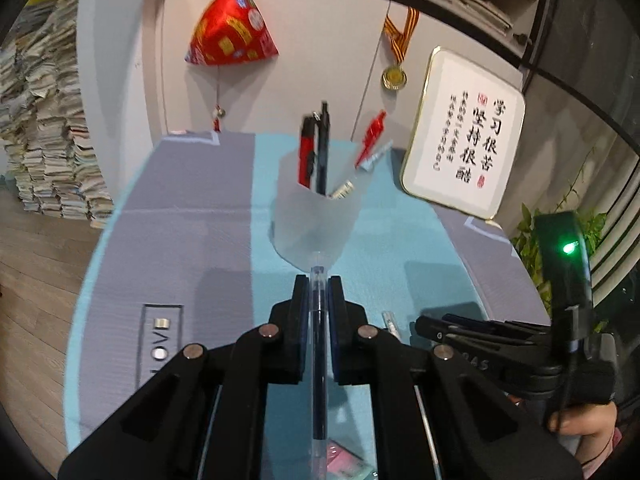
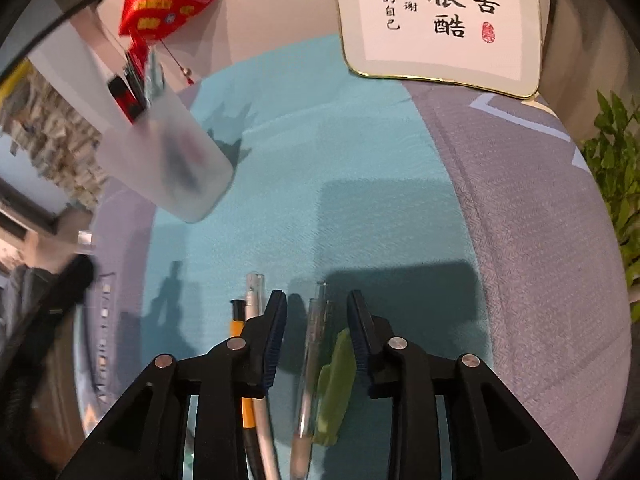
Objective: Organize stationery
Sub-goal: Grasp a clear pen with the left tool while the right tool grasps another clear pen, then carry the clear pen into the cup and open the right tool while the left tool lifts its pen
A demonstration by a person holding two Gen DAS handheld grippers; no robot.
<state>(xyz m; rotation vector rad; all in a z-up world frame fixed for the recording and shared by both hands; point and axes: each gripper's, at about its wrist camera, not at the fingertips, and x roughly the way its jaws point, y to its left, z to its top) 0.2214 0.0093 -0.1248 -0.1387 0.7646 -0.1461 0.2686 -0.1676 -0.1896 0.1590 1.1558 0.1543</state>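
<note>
Frosted translucent plastic forms the pen cup (image 1: 316, 212), which stands just ahead of the left gripper (image 1: 319, 284) on the teal-and-grey mat (image 1: 224, 216). Several pens already stand in the cup: red-and-black ones and a red-capped one leaning to the claw's right. So part of the sorting looks done.

The left claw is clenched on a clear pen with dark ink (image 1: 319, 344), which lies along the line of the fingers, its tip poking out toward the cup's base. I judge this pen is headed for the cup next.

The right gripper (image 2: 317, 308) hangs over the mat with its jaws parted and nothing clamped. A clear pen (image 2: 310, 360) and a green object (image 2: 336, 384) lie between its fingers. A white pen (image 2: 256, 320) and an orange-and-black pen (image 2: 238, 320) lie just to its left. These items remain to be put away.
</note>
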